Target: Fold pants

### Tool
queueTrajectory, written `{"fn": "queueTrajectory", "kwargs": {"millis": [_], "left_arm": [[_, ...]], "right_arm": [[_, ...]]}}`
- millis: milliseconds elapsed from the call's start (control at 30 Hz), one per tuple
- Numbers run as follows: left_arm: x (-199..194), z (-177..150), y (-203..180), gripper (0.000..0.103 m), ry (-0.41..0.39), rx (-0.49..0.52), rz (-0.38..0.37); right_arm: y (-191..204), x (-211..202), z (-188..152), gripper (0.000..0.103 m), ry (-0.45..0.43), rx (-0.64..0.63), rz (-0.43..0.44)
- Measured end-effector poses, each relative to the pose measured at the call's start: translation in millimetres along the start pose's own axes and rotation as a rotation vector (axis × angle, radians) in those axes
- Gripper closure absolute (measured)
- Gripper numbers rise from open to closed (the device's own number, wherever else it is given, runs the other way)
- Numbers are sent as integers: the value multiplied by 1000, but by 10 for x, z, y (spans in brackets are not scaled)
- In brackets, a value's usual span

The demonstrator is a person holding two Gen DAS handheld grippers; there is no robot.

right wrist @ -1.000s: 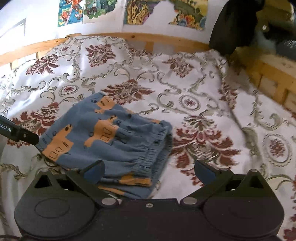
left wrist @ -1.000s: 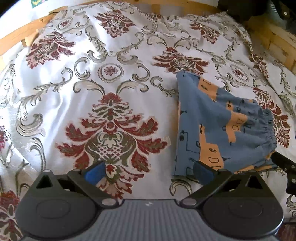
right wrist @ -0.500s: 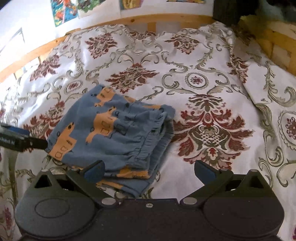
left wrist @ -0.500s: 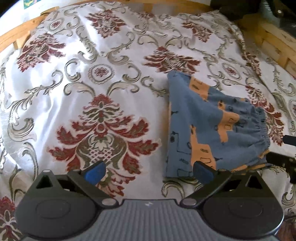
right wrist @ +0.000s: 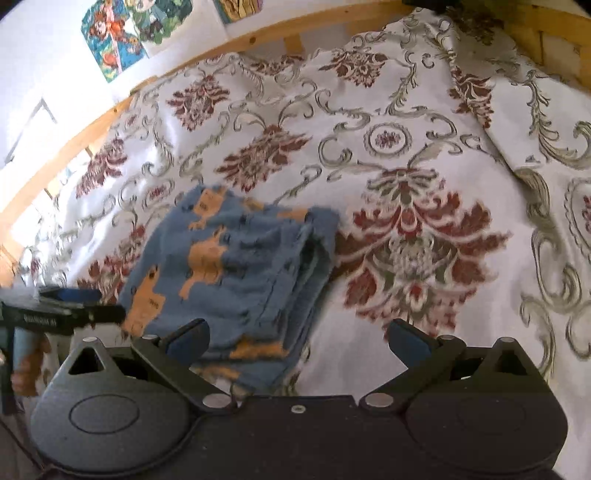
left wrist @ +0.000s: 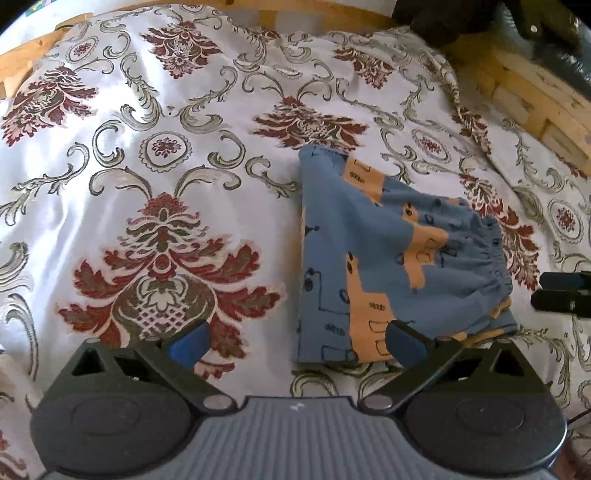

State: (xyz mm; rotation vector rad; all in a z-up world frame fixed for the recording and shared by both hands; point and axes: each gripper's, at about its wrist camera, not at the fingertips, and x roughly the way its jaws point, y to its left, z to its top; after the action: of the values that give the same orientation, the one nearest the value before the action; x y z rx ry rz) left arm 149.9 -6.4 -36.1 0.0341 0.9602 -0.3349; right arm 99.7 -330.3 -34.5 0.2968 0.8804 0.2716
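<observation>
Small blue pants (left wrist: 373,266) with orange print lie folded into a compact stack on the patterned bedspread, elastic waistband to the right. In the right wrist view the same pants (right wrist: 236,273) sit left of centre, layers showing at their near edge. My left gripper (left wrist: 297,341) is open and holds nothing; its right fingertip overlaps the pants' near edge in the view. My right gripper (right wrist: 297,338) is open too, its left fingertip over the stack's near edge. Each gripper appears at the edge of the other's view, the right gripper (left wrist: 565,293) and the left gripper (right wrist: 62,314).
The white bedspread (left wrist: 155,177) with dark red and grey ornaments covers the bed. A wooden bed frame (right wrist: 122,107) runs along the back and right. Posters (right wrist: 122,33) hang on the wall. A hand (right wrist: 27,363) holds the left gripper's handle.
Both grippers have drawn back and tilted a little; the pants have shifted in both views. The pants themselves lie as before, and both grippers stay open.
</observation>
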Motion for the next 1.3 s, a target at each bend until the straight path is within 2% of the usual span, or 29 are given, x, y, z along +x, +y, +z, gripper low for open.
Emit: {"fn": "queueTrajectory", "kwargs": {"millis": [167, 267, 433, 600, 900, 1033, 1100, 1300], "left_arm": [[99, 39, -10, 0, -32, -9, -25], [160, 50, -47, 0, -64, -6, -37], [245, 41, -50, 0, -62, -29, -90], [278, 10, -30, 0, -48, -37, -105], [277, -2, -26, 0, -47, -40, -108], [279, -6, -25, 0, -42, -49, -114], [276, -8, -19, 0, -41, -54, -117], [271, -5, 9, 1, -36, -61, -127]], "right_arm": [[-156, 189, 268, 1, -36, -17, 84], [-241, 373, 410, 1, -66, -4, 171], [-323, 688, 482, 1, -31, 7, 194], [-485, 764, 414, 1, -76, 136, 267], [-435, 773, 381, 24, -96, 138, 222], [-437, 787, 346, 29, -103, 140, 206], [-450, 793, 336, 39, -105, 146, 194], [-457, 797, 313, 48, -102, 145, 179]]}}
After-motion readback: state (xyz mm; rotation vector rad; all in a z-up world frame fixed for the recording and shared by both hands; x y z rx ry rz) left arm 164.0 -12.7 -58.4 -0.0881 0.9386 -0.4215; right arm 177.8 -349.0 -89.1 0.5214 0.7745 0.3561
